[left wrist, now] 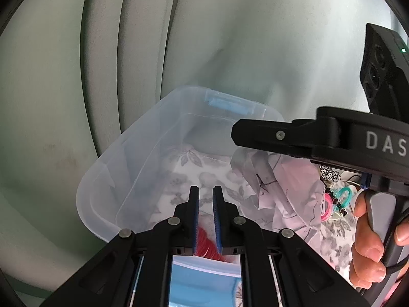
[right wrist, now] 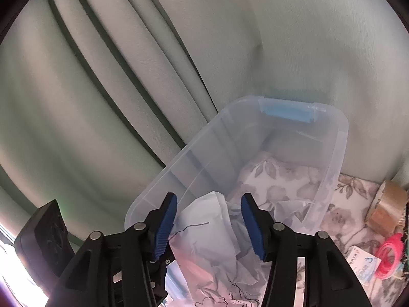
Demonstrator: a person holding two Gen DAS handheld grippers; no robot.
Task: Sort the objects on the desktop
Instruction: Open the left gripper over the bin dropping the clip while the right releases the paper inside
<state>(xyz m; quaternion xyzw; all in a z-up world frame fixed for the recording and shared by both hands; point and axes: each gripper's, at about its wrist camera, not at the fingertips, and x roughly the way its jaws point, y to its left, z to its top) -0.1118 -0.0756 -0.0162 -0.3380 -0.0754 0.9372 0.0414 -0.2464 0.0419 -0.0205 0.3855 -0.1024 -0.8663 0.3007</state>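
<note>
A clear plastic storage bin [left wrist: 133, 158] with blue latches sits on a floral cloth; it also shows in the right wrist view [right wrist: 332, 138]. My left gripper [left wrist: 205, 197] hangs over the bin, its jaws narrowly apart around a red coiled item [left wrist: 205, 243] held near the finger bases. My right gripper [right wrist: 208, 206] is open over the bin, above crumpled white paper [right wrist: 212, 232] lying inside it. The paper also shows in the left wrist view [left wrist: 276, 186], under my right gripper's body [left wrist: 319, 135].
Green curtains [right wrist: 127, 76] hang behind the bin. On the cloth to the right lie pink hair ties [right wrist: 388, 255], a white and blue packet [right wrist: 363, 266], a brown tape roll [right wrist: 388, 209], a teal ring [left wrist: 345, 194] and a beaded chain [left wrist: 337, 199].
</note>
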